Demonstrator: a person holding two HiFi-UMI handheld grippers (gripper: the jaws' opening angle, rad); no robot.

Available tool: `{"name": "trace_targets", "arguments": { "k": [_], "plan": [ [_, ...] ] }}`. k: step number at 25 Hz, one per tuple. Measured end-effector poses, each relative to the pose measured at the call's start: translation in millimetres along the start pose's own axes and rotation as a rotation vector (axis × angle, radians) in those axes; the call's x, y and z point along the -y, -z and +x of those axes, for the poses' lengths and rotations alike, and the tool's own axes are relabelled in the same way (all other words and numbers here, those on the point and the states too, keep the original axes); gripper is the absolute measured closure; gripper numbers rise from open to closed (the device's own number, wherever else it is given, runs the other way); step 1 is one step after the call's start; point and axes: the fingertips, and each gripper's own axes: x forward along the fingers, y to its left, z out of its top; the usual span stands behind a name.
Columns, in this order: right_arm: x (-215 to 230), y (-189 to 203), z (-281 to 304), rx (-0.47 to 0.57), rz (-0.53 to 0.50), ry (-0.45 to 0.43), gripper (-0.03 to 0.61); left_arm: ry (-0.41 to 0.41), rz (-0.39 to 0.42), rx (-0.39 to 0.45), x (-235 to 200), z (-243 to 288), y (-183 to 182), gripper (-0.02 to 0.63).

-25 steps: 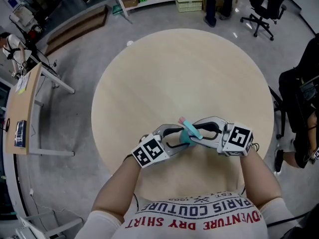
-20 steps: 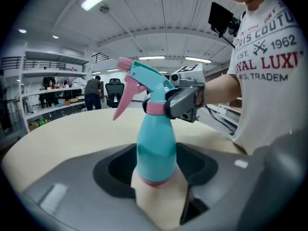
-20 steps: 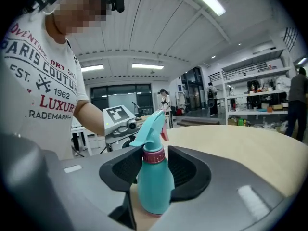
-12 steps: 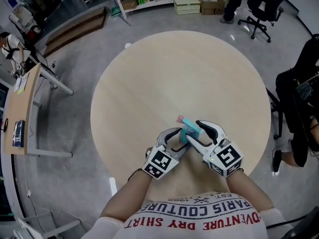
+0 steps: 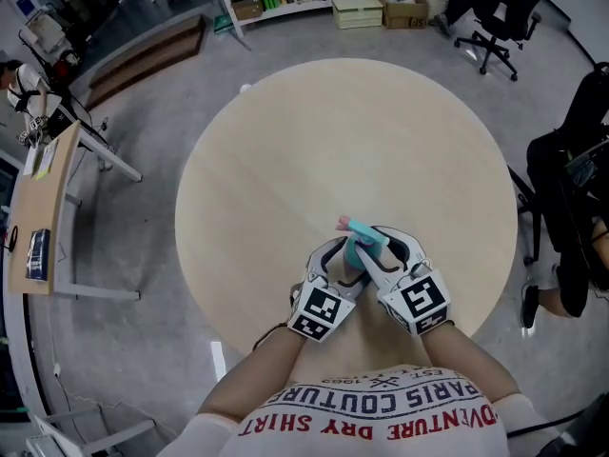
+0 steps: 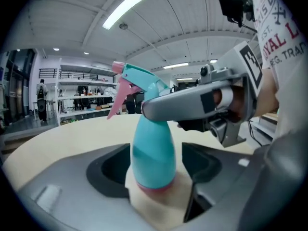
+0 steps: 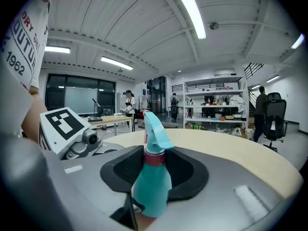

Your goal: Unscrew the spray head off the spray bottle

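Observation:
A teal spray bottle (image 5: 359, 246) with a pink trigger stands upright near the front edge of the round table (image 5: 352, 131). In the left gripper view its body (image 6: 153, 148) sits between my left gripper's (image 5: 344, 258) jaws. They have just been opening, and a gap shows on the right side. My right gripper (image 5: 373, 246) has just been closing. In the right gripper view its pads press on the pink collar (image 7: 155, 158) under the spray head (image 7: 155, 131). One right finger (image 6: 192, 102) crosses the bottle's neck.
The pale table top stretches away beyond the bottle. Past it are an office chair (image 5: 500, 8), shelves with boxes (image 5: 362, 8) and a desk (image 5: 43, 208) at the left. A seated person (image 5: 580, 208) is at the right edge.
Both hands have swung from the bottle's sides to point away from me, side by side. The right jaws opened wide, then closed on the collar. The bottle stayed put.

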Motion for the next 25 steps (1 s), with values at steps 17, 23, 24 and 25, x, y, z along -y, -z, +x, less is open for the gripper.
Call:
{"name": "trace_targets", "arguments": {
  "k": [17,23,24,25],
  "plan": [
    [-10.4,-1.8,-13.0,0.020,-0.038,-0.598,0.448,0.337,0.110,-0.039,10.8,7.2,0.0,0.302],
    [-16.7,-3.9,-15.4,-0.023,-0.064,-0.757,0.446,0.386,0.155,-0.060,10.1,1.7,0.8,0.301],
    [-17.3,-4.2,-14.9,-0.021,-0.066,-0.741,0.445,0.372,0.157,-0.060,9.0,1.6,0.9,0.301],
    [-17.8,-4.5,-14.1,-0.018,-0.060,-0.716,0.442,0.355,0.154,-0.060,7.9,1.4,1.5,0.301]
  ]
}}
